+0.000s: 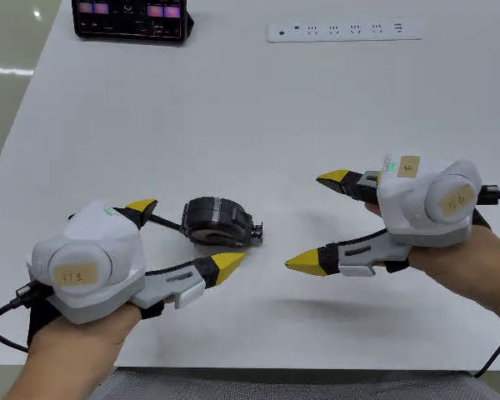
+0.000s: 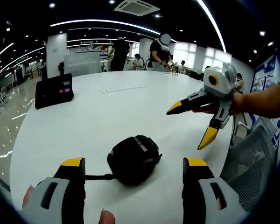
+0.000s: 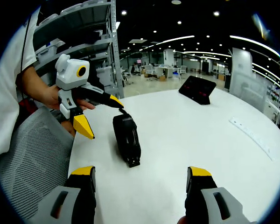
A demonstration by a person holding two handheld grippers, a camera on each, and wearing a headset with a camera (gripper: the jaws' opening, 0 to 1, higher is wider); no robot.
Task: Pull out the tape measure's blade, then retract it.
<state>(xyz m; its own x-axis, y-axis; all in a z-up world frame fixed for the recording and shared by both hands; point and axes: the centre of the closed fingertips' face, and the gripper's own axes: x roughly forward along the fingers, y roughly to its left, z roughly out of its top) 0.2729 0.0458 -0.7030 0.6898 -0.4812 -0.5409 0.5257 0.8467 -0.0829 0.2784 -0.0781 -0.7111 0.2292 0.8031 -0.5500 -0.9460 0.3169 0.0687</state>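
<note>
Counting grippers: two, one in each hand.
Left gripper: jaws wide apart, clamping nothing.
Tape measure: one, black, lying on the white table between the left gripper's jaw tips; its strap runs toward one tip.
Right gripper: jaws wide apart, empty, tips facing the tape measure, near it but apart.
Beyond: one tablet well ahead of the left gripper, one power strip well ahead of the right gripper.

tape measure on table btwn left gripper fingers, right gripper to its right
</note>
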